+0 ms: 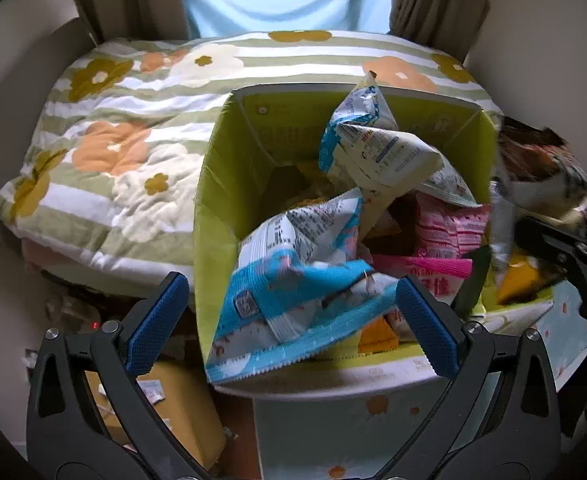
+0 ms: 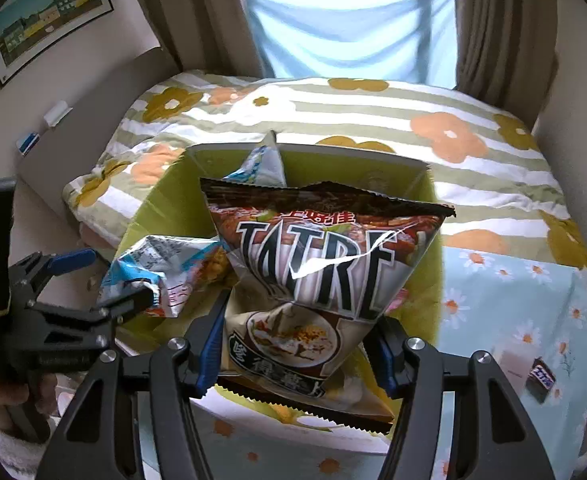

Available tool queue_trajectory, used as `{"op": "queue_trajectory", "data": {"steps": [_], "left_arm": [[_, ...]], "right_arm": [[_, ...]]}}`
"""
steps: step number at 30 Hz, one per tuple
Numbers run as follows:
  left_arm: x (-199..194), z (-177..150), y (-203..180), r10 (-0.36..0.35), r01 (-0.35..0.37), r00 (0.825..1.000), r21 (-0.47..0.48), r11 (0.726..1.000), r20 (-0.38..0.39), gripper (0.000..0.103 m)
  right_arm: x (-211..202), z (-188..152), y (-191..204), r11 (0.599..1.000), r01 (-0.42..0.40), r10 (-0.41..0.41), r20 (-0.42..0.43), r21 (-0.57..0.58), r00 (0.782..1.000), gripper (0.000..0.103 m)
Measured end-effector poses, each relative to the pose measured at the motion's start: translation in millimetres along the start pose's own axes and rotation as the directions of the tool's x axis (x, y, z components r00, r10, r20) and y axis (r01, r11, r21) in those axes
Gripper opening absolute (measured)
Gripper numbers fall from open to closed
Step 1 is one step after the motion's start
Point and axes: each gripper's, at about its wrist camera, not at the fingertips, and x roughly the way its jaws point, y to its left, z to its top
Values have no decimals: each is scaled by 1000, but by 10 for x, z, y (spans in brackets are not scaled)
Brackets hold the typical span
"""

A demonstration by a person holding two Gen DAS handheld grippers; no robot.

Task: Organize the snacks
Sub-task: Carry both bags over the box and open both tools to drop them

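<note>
A lime-green box point(image 1: 221, 184) stands open in front of me, holding several snack packets. A blue-and-white snack bag point(image 1: 293, 288) lies draped over its near rim. My left gripper point(image 1: 293, 324) is open wide around that bag, and the blue pads point(image 1: 159, 320) do not press on it. A white-and-blue bag point(image 1: 377, 140) stands tilted inside, beside pink packets point(image 1: 449, 232). My right gripper point(image 2: 295, 352) is shut on a brown "TATRE" chip bag point(image 2: 313, 280), held upright over the box point(image 2: 305, 152). The left gripper point(image 2: 115, 280) shows at the left by the blue-and-white bag point(image 2: 161, 272).
The box rests on a pale blue daisy tablecloth point(image 2: 513, 300), with a small dark candy bar point(image 2: 539, 378) at the right. Behind is a bed with a floral striped quilt point(image 2: 373, 120). A cardboard box point(image 1: 173, 412) lies on the floor at lower left.
</note>
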Motion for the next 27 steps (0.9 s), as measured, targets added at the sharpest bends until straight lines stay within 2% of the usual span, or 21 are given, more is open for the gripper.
{"op": "queue_trajectory", "data": {"steps": [2, 3, 4, 6, 15, 22, 27], "left_arm": [[-51, -35, -6, 3, -3, 1000, 5, 1000, 8, 103], [-74, -52, -2, 6, -6, 1000, 6, 1000, 12, 103], [-96, -68, 0, 9, -9, 1000, 7, 1000, 14, 103], [-130, -99, 2, 12, -12, 1000, 4, 1000, 14, 103], [-255, -222, -18, -16, 16, 1000, -17, 1000, 20, 103], [-402, -254, -101, -41, 40, 998, 5, 999, 54, 103], [-492, -241, -244, -83, 80, 994, 41, 996, 77, 103]], "right_arm": [[55, -14, 13, 1000, -22, 22, -21, 7, 1000, 58], [83, -23, 21, 1000, -29, 29, -29, 9, 999, 66], [90, -29, 42, 999, -31, 31, -28, 9, 999, 81], [69, -69, 32, 999, -38, 38, -5, 11, 999, 97], [-127, -192, -26, 1000, -18, 18, 35, 15, 999, 97], [-324, -256, -43, 1000, 9, -11, 65, 24, 998, 97], [-562, -340, -153, 996, 67, -74, 104, 63, 992, 97]]}}
